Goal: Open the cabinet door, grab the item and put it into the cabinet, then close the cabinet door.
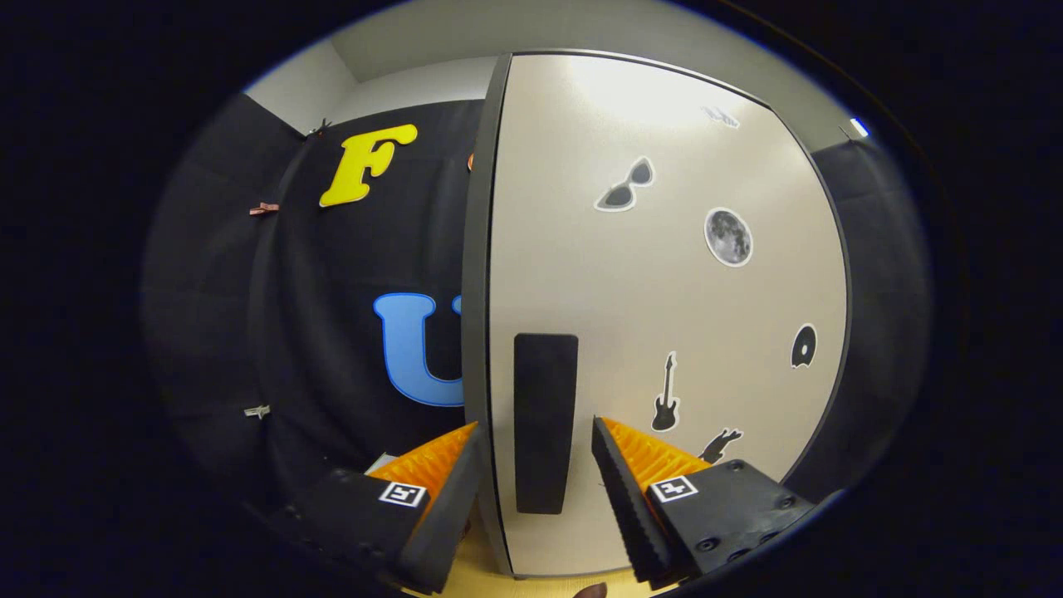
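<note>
A pale cabinet door (664, 291) with a dark frame stands right in front of me, carrying several small stickers. Its black upright handle (544, 419) runs along the door's left edge. My gripper (536, 436) is open, and the handle stands between the two fingers. The left finger (453, 469) lies past the door's left edge, the right finger (623, 465) in front of the door face. Neither finger presses on the handle.
Black booth cloth (332, 274) hangs to the left of and behind the cabinet, held by small clips. A strip of light wooden surface (486, 581) shows below the door, between the fingers.
</note>
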Action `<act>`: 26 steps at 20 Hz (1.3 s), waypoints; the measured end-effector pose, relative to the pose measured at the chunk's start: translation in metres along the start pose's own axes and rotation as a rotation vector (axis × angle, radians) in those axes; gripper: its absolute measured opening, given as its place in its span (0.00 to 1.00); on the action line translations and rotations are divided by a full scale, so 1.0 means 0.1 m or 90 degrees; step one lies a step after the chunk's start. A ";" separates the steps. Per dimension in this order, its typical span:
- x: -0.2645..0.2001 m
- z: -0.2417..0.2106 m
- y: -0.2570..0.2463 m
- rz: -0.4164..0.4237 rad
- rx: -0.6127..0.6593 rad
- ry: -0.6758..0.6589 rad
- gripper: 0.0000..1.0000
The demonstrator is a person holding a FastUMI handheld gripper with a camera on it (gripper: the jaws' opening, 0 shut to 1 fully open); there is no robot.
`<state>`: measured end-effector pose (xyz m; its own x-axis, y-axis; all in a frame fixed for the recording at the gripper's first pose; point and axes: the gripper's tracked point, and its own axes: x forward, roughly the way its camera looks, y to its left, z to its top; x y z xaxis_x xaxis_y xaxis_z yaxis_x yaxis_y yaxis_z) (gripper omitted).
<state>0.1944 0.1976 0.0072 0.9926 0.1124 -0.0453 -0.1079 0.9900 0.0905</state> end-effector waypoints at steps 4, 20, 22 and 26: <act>0.03 -0.04 -0.03 -0.016 0.009 0.005 0.43; -1.13 0.05 -0.33 0.146 0.049 0.043 0.21; -1.25 0.07 -0.41 0.149 0.061 0.042 0.21; -1.52 0.08 -0.64 0.142 0.065 0.047 0.21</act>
<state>0.0510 0.1170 0.0161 0.9377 0.3370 -0.0847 -0.3144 0.9267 0.2058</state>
